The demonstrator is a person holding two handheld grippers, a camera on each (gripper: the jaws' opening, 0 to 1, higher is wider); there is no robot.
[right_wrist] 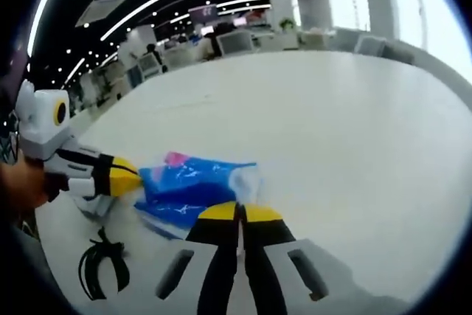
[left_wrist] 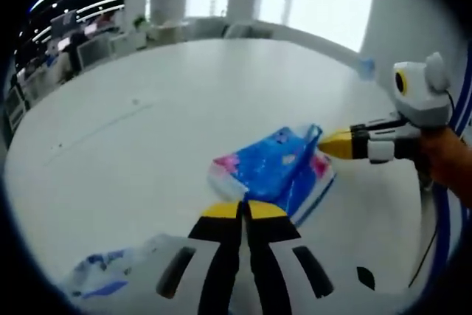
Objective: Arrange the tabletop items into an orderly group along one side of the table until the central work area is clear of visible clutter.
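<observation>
Both at the blue pack [left_wrist: 274,169] on the white counter [left_wrist: 147,108]: the left hand-held gripper [left_wrist: 245,210], jaws pressed together, touches its near edge. The right hand-held gripper [right_wrist: 238,213], jaws also together, meets the opposite end. A black cable [right_wrist: 102,265] lies nearby.

A packet [left_wrist: 273,171] lies on the tabletop [left_wrist: 169,116], just ahead of the left hand-held gripper [left_wrist: 245,210]. In the left gripper view the right hand-held gripper [left_wrist: 335,144] meets the packet's right end, and a bag [left_wrist: 110,274] lies at lower left, beside the left gripper. In the right gripper view a cable [right_wrist: 102,265] lies lower left of the packet.
</observation>
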